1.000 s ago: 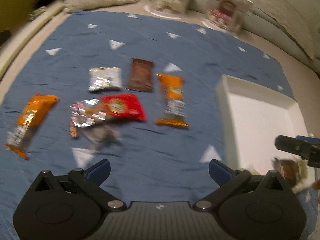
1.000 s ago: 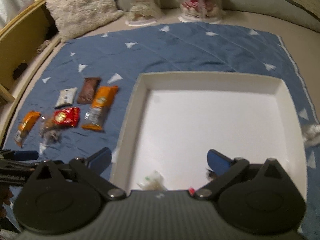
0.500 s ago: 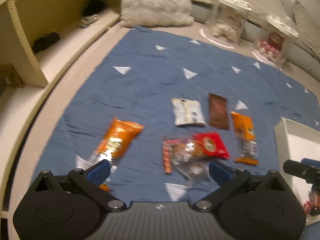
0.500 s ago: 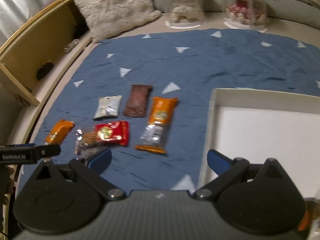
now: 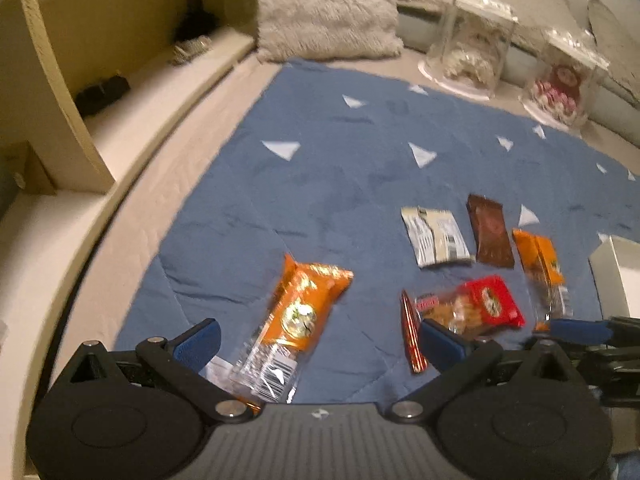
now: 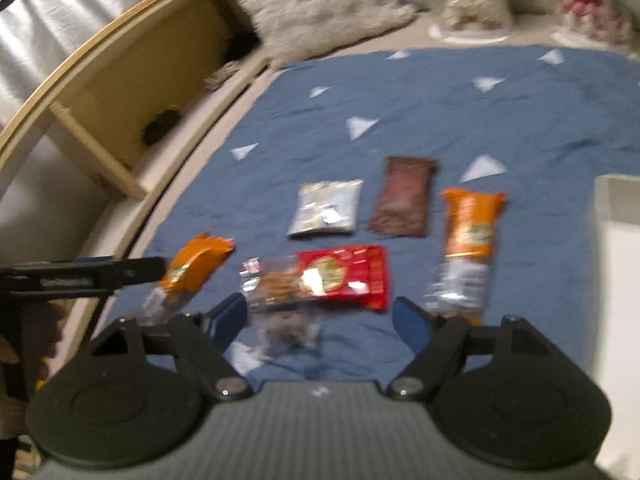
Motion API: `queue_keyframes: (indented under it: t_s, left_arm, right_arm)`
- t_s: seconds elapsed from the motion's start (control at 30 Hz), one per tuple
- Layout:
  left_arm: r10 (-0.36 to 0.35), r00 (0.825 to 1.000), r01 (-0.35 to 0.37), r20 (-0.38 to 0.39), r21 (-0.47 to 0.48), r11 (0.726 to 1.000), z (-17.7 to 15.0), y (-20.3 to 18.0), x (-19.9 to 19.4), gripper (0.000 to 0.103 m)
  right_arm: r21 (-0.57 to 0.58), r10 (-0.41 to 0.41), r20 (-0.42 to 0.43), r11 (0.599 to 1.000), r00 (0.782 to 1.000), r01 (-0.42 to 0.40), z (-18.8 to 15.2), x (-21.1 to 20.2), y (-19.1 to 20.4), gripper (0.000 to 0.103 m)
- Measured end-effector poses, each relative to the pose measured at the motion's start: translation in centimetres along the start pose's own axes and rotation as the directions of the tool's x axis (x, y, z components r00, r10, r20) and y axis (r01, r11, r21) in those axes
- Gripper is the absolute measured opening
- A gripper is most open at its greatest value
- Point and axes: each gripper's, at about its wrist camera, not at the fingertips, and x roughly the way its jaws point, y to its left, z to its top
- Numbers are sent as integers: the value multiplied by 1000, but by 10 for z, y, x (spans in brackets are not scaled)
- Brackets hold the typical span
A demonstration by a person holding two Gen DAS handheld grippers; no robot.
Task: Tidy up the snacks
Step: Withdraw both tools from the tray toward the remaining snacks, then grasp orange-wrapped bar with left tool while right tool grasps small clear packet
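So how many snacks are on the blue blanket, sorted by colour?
Orange: 2, one near the left claw and one by the white tray
Red: 1
Brown: 1
Silver: 1
Total: 5, not counting a blurry clear wrapper I can't make out.

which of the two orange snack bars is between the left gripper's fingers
The orange bar lying alone at the far left of the blue cloth, between the open left gripper fingers. The other orange bar lies beside the white tray.

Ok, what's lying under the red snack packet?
The red snack packet overlaps a clear crinkly wrapper, itself on the blue cloth. Anything further beneath stays covered, and blur hides what the wrapper holds.
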Motion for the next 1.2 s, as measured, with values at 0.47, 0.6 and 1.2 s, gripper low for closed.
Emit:
queue_keyframes:
  t_s: [0.47,0.6,1.2]
  left_arm:
    - [-55,988,53,-148,-17,998,-3,-9,16,81]
    - [-8,990,7,-142,-7,1000,-3,-20,25,81]
    - [178,972,-170,-154,66,983,2,-26,51,54]
  right_arm:
    - [-87,24,-108,996,994,-33,-8,57,16,57]
    - [-133,6,-124,991,992,-22,-7,62,20,54]
    - [-172,-24,-160,985,987,-4,-12,62,23,43]
